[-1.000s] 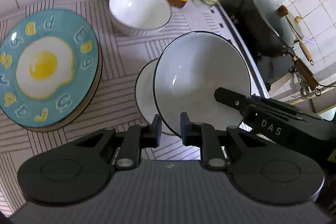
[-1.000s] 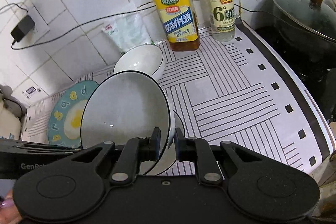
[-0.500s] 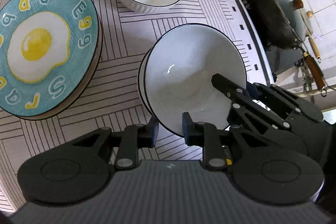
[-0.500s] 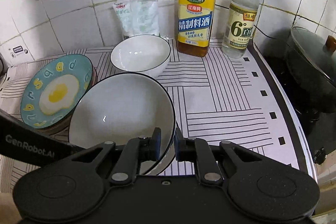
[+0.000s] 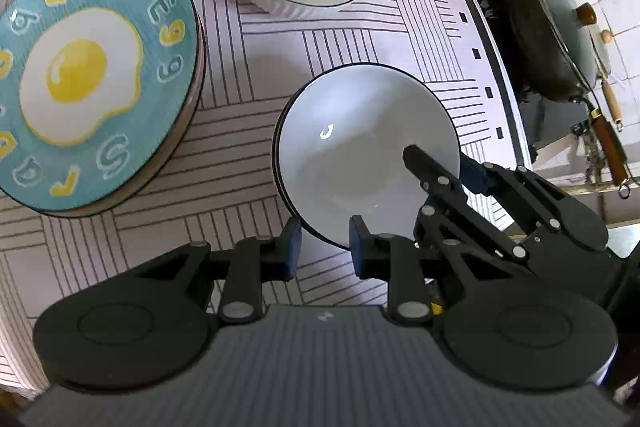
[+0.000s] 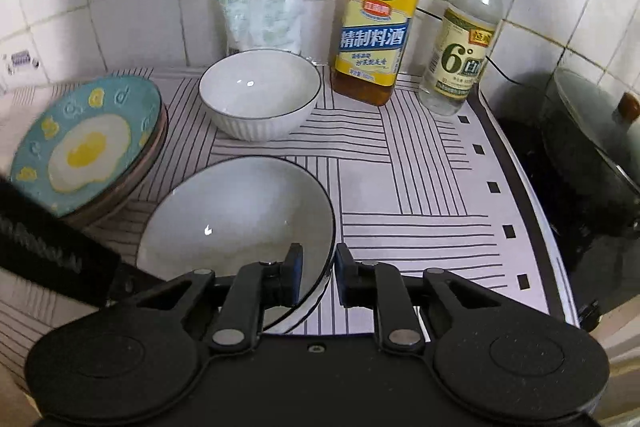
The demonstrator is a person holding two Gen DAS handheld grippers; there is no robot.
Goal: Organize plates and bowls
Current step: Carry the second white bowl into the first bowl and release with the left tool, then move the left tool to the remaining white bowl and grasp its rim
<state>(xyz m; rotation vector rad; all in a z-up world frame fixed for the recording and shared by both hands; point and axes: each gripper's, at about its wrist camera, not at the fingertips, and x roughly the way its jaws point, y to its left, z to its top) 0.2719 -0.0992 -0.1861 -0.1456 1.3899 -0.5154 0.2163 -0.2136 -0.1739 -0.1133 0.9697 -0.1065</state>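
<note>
Presently the wide bowl [image 6: 240, 215] is sitting nested on another beside the egg plate [image 5: 84, 79]; left gripper [image 5: 323, 247] and right gripper [image 6: 318, 277] fingers are opening, straddling its rim, no longer pressing; the ribbed bowl [image 6: 260, 99] is awaiting stacking.

Both grippers were matte black: the left gripper [image 5: 322, 247] and right gripper [image 6: 317, 277] had round hubs, silver rivets, blue-edged pads; white lettering at nine o'clock.

Striped counter mat [image 6: 420, 195]: bowls [image 6: 260, 95], egg plate [image 6: 84, 147], bottles [image 6: 376, 27].
</note>
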